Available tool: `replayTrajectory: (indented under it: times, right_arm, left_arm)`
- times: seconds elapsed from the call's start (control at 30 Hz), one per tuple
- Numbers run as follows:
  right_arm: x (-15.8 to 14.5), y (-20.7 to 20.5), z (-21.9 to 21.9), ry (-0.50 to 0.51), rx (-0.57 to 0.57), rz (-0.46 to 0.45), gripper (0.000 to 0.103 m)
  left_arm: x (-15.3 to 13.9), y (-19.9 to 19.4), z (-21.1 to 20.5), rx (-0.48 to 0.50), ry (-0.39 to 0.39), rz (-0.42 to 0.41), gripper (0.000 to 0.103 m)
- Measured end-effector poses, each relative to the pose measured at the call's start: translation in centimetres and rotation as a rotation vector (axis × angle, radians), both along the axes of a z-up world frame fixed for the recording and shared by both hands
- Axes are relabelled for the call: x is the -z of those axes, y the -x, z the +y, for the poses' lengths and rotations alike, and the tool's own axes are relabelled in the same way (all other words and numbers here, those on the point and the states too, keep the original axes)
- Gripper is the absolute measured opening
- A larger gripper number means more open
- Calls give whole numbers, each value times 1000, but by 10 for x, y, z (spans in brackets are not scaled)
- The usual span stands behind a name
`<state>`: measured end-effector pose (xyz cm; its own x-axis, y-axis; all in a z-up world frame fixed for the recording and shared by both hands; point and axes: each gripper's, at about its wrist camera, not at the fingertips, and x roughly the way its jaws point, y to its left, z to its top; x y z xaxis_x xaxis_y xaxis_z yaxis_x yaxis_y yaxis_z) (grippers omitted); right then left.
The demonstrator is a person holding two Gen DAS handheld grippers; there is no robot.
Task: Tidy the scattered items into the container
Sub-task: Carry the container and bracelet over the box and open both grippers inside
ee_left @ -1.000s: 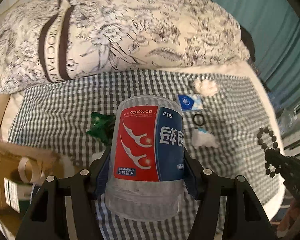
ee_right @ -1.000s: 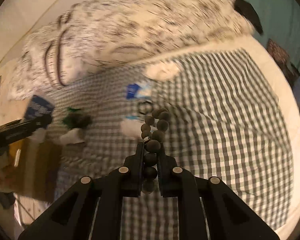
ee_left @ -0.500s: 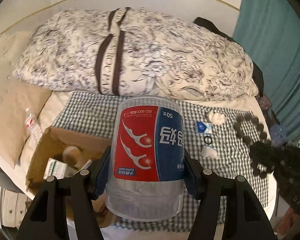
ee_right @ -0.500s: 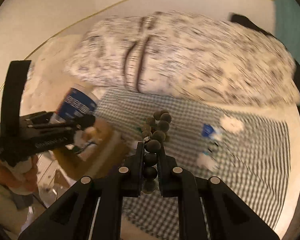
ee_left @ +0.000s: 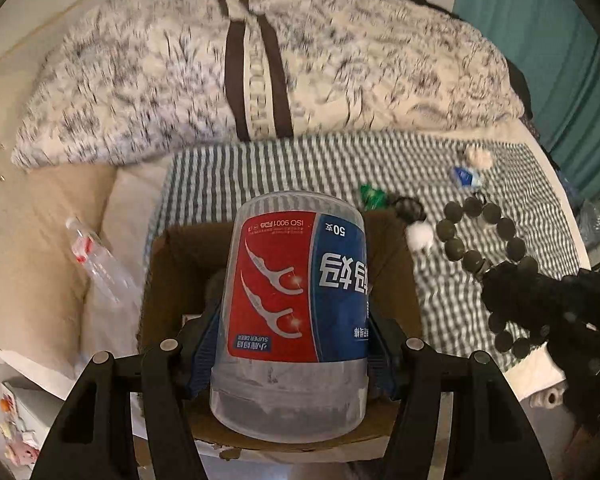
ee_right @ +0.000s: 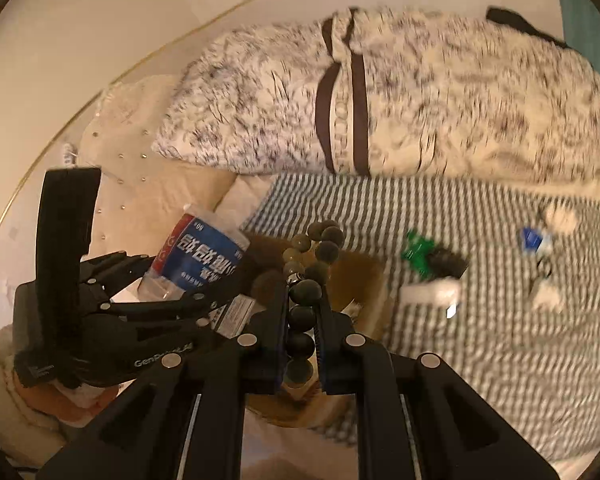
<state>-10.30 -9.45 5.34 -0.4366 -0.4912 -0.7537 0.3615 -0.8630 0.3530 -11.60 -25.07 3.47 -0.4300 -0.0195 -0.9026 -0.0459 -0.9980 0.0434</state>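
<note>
Both claws now over your cardboard box (ee_left: 396, 276) | left claw (ee_left: 296, 344) grips floss jar (ee_left: 296, 296) | right claw (ee_right: 302, 320) pinches bead bracelet (ee_right: 312, 268)

bed (ee_left: 132, 200) carries checkered cloth (ee_left: 480, 184), floral duvet (ee_left: 180, 80).
</note>
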Motion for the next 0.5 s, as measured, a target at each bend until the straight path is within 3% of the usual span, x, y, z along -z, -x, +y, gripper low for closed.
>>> replayTrajectory:
  times: [0.1, 0.13, 0.2, 0.33, 0.5]
  right_arm:
    - [20, 4, -19, -37, 7, -36, 12]
    - [27, 7, -20, -42, 18, -46, 13]
    - [36, 11, -21, -44, 38, -67, 14]
    - [41, 20, -19, -54, 44, -70, 42]
    - [19, 22, 0, -46, 116, -13, 56]
  left_arm:
    - [23, 0, -7, 6, -20, -16, 68]
    - [30, -1, -9, 22, -45, -21, 80]
    - [38, 0, -12, 26, -50, -30, 93]
    - [38, -1, -21, 4, -14, -10, 95]
    - [26, 0, -19, -23, -15, 2, 95]
